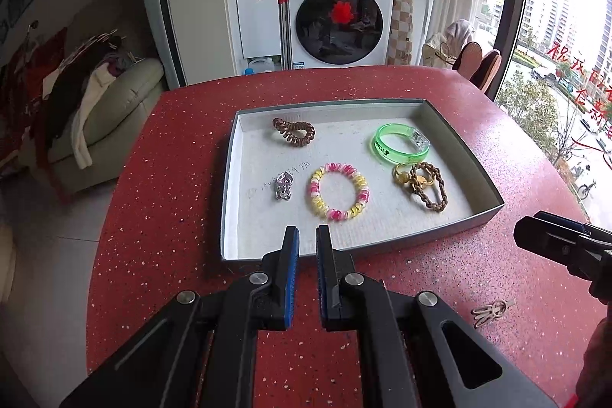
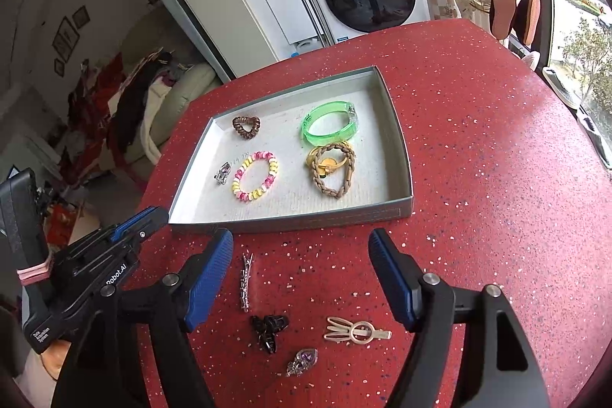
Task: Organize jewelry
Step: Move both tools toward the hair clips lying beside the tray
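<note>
A shallow grey tray (image 1: 382,240) on the red table holds a brown spiral hair tie (image 1: 293,132), a green bangle (image 1: 399,143), a pink and yellow bead bracelet (image 1: 337,192), a silver clip (image 1: 284,185) and a braided cord with a gold ring (image 1: 422,184). My left gripper (image 1: 308,232) hovers at the tray's near edge, shut and empty. My right gripper (image 2: 301,239) stands open over loose pieces on the table: a rhinestone clip (image 2: 246,282), a black claw clip (image 2: 267,329), a gold hairpin (image 2: 355,331) and a purple brooch (image 2: 302,362). Nothing is held.
The speckled red table (image 2: 478,178) curves away on the left above a tiled floor. A washing machine (image 1: 338,21) stands behind it, a sofa with clothes (image 1: 103,109) at the left and a window (image 1: 566,44) at the right.
</note>
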Demonstrator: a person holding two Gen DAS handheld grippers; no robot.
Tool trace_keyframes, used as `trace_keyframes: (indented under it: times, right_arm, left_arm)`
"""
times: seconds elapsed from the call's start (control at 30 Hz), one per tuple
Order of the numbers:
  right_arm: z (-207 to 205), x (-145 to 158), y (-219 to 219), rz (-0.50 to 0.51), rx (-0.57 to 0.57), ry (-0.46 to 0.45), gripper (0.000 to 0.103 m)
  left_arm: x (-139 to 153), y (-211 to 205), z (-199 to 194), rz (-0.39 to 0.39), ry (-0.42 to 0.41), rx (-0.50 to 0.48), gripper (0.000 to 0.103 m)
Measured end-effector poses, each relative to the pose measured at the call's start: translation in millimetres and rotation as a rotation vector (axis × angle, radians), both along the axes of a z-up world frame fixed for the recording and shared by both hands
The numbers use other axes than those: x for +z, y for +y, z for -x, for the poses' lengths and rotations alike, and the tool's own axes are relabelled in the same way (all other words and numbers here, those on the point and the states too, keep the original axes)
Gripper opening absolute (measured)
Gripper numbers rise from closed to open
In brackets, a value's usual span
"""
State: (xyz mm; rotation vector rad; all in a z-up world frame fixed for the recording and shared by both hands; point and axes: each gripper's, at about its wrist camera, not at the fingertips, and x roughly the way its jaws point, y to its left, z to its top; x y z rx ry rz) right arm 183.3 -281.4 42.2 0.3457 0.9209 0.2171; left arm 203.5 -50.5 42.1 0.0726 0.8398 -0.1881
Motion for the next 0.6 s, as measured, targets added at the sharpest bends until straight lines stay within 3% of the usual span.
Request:
trace_keyframes:
  times: [0.6]
  right_arm:
    - [56,-4,-4,0.014,0.009,-0.003,0.08]
  left_arm:
    - [-24,15,55,0.026,0.06,0.051,0.028]
